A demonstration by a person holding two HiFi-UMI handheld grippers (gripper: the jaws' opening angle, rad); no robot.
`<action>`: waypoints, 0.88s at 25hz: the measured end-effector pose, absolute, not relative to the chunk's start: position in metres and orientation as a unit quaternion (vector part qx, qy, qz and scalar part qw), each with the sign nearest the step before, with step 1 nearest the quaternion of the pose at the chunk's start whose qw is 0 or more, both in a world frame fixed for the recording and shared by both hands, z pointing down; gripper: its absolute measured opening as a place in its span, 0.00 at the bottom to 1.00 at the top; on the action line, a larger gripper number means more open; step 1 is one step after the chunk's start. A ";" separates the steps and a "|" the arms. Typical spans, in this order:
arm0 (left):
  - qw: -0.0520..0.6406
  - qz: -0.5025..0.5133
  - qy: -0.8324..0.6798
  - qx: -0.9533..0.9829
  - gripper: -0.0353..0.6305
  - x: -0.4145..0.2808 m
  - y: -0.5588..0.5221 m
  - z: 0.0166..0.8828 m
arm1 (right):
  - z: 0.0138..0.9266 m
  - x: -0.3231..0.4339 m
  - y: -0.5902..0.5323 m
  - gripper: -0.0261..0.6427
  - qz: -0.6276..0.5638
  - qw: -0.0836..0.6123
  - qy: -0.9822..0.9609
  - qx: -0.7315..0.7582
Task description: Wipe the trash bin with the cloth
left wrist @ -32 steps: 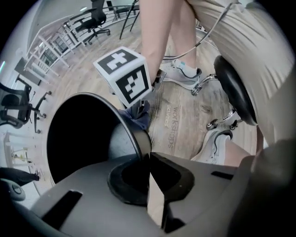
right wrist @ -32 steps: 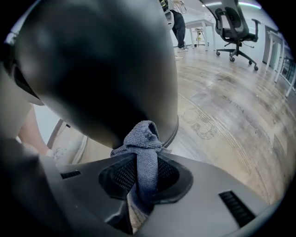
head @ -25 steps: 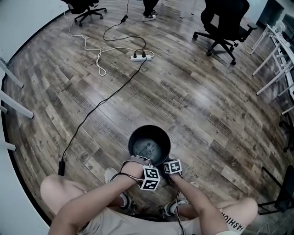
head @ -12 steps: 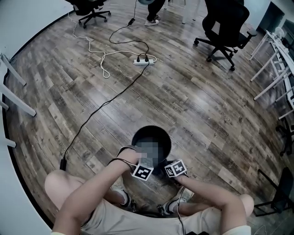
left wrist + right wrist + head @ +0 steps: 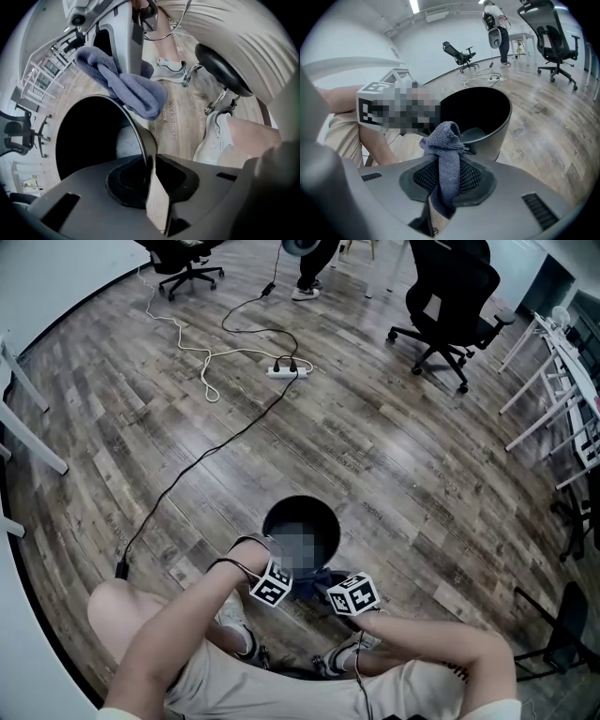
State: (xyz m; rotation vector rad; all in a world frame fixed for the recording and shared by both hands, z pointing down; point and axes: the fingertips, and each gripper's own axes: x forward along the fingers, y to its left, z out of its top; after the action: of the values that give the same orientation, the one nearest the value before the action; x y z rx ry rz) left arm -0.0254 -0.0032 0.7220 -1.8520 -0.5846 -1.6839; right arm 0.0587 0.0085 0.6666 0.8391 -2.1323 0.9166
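**Trash bin** [image 5: 323,514]: black, round, open at the top. It stands upright on the wood floor [image 5: 422,446], right in front of the seated person's shoes [image 5: 171,71].

**Left gripper** [image 5: 152,171]: pointed down at the bin's near rim, with one jaw inside the wall and one outside. The jaws have just been closing and now pinch the rim between them.

**Cloth** [image 5: 447,140]: blue-grey and bunched. It sits just outside the near rim, beside the left gripper. Whether it touches the bin cannot be told.

**Right gripper** [image 5: 446,183]: tilted down toward the bin, jaws clamped on the cloth. The loose end of the cloth stands up past the pads.

**Stool** [image 5: 220,70]: black seat on chrome legs, close behind the shoes.

**Power strip** [image 5: 286,371]: white, on the floor well beyond the bin. Black and white cables run from it.

**Office chair** [image 5: 450,296]: black, on castors, far right of the strip.

**Table legs** [image 5: 539,381]: white, at the right edge.

**Second person** [image 5: 307,263]: standing at the far end of the room.
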 end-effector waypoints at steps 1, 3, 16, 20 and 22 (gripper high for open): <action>0.285 -0.627 -0.219 -0.692 0.14 -0.024 -0.002 0.722 | 0.672 0.058 0.008 0.16 0.354 0.332 -0.813 0.322; 0.284 -0.629 -0.227 -0.687 0.11 -0.024 0.003 0.723 | 0.684 0.059 0.004 0.16 0.350 0.336 -0.811 0.327; 0.210 -0.635 -0.177 -0.722 0.10 0.012 0.013 0.724 | 0.819 0.097 -0.025 0.16 0.299 0.417 -0.784 0.348; 0.186 -0.638 -0.136 -0.735 0.10 0.028 0.017 0.723 | 0.859 0.116 -0.026 0.16 0.324 0.439 -0.751 0.371; 0.173 -0.638 -0.121 -0.741 0.10 0.033 0.021 0.724 | 0.878 0.121 -0.026 0.16 0.329 0.442 -0.743 0.380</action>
State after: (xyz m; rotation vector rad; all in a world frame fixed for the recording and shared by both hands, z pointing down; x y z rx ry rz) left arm 0.0327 0.0211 0.7235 -2.1021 -0.3426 -1.8088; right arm 0.1211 -0.0258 0.8784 0.9434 -1.8430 0.8157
